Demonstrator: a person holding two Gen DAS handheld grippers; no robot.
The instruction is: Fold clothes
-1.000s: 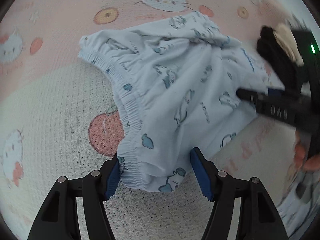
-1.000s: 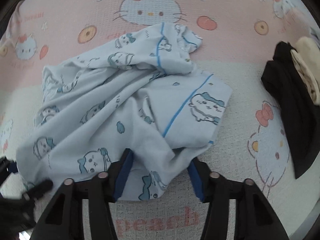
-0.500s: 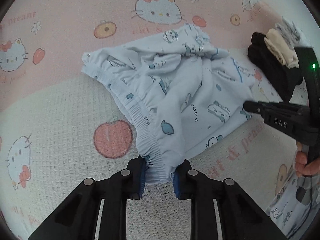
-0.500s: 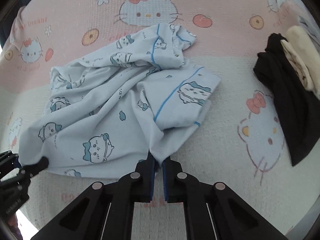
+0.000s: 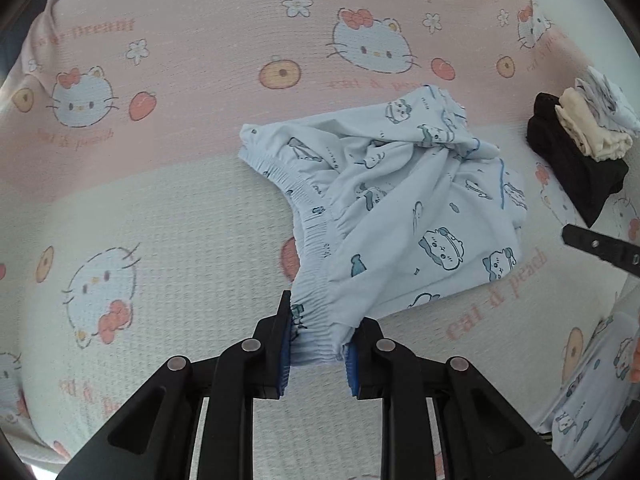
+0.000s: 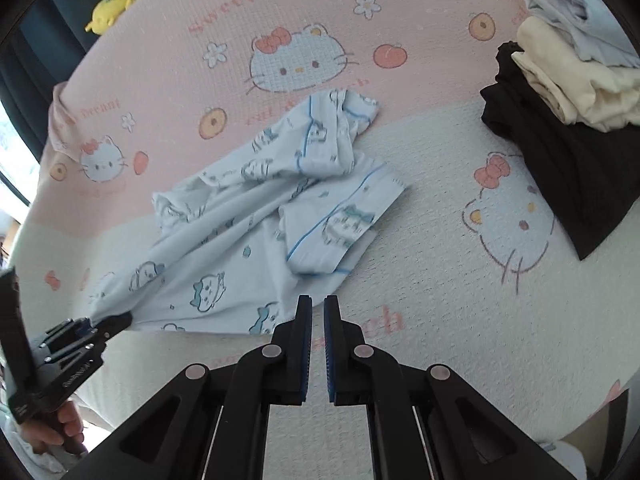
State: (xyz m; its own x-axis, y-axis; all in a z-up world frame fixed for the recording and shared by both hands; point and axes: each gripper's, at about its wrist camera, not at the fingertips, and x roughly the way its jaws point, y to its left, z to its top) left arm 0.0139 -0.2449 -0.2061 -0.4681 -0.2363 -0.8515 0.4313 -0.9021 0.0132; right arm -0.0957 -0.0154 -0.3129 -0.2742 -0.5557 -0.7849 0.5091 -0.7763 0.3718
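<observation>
Left tongs (image 5: 318, 332): jaws narrow, clamped on the gathered waistband (image 5: 316, 320) of the shorts (image 5: 400, 216), with the elastic bunched between the blue pads (image 5: 285, 344). Right tongs (image 6: 318, 308): jaws drawn to a slit, with nothing between them; only sheet shows through the gap. Their tips sit just beside the near hem of the shorts, and in the left view they are clear of the cloth.

Shorts: pale blue with a cartoon print and blue piping, crumpled. They spread away from the left tongs, with one leg folded over beyond the right tongs.

Sheet (image 5: 160, 200): pink and cream waffle weave printed with cats, peaches and lettering. It lies under both tongs and the shorts.

Stack (image 6: 560, 100): folded clothes to the right of the right tongs, well apart from the shorts. A black garment is at the bottom, a cream one on it, and a pale one on top.

Plush (image 6: 112, 0): yellow, far beyond the sheet's edge, up and left of the right tongs.

Hand (image 6: 52, 432): grips the handle of the left tongs at the lower left of the right view.
</observation>
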